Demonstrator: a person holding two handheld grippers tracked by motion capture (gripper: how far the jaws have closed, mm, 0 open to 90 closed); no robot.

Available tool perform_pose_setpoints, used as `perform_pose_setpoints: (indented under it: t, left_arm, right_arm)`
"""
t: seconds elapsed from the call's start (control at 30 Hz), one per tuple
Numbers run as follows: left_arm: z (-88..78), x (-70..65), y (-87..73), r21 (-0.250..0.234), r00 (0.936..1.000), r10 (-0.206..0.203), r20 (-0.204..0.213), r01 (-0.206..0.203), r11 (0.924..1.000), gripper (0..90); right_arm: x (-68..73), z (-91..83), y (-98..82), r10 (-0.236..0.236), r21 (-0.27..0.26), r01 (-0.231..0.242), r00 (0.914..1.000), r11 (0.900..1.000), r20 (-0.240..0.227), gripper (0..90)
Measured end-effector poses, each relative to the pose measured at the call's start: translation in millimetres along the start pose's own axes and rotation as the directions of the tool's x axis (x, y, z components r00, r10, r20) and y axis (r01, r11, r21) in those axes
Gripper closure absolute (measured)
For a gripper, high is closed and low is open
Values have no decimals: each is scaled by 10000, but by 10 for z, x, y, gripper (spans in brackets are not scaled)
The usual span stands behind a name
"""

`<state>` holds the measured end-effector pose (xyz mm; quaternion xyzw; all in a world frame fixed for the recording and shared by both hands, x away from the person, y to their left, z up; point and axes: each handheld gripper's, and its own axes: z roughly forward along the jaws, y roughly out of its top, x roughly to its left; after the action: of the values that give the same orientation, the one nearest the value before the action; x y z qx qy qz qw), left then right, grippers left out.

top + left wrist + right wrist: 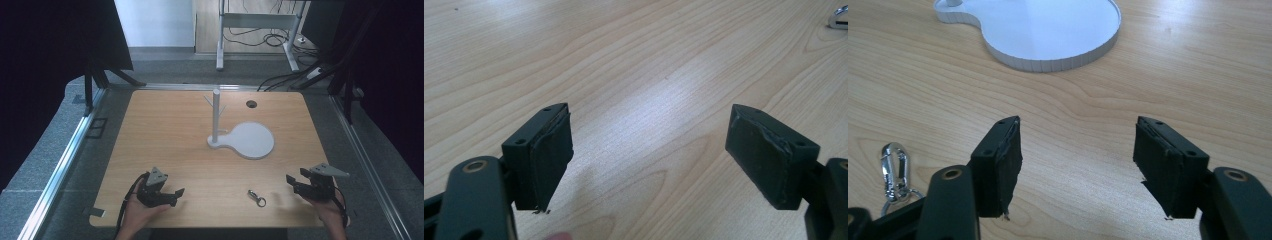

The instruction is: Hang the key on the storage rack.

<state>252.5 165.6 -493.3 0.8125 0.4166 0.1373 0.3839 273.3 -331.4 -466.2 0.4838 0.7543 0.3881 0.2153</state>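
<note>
Left hand-held gripper and right hand-held gripper both spread, empty, low over table; keyring clip between them.

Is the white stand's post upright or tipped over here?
Upright. In the high view the post rises vertically from the white stand, whose flat base lies on the table, pegs angling upward.

Clasp cut by frame edge

Lab-like room, wooden table on aluminium rails, floor cables
</note>
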Motion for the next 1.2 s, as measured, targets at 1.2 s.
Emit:
perform_pose_setpoints:
  t: [1.2]
  left_arm:
    - [-153, 148, 9, 40, 9958, -865, 296, 864, 9963, 202]
  right_arm:
    - [212, -192, 428, -833, 1209, 1013, 9859, 9875, -1454, 536]
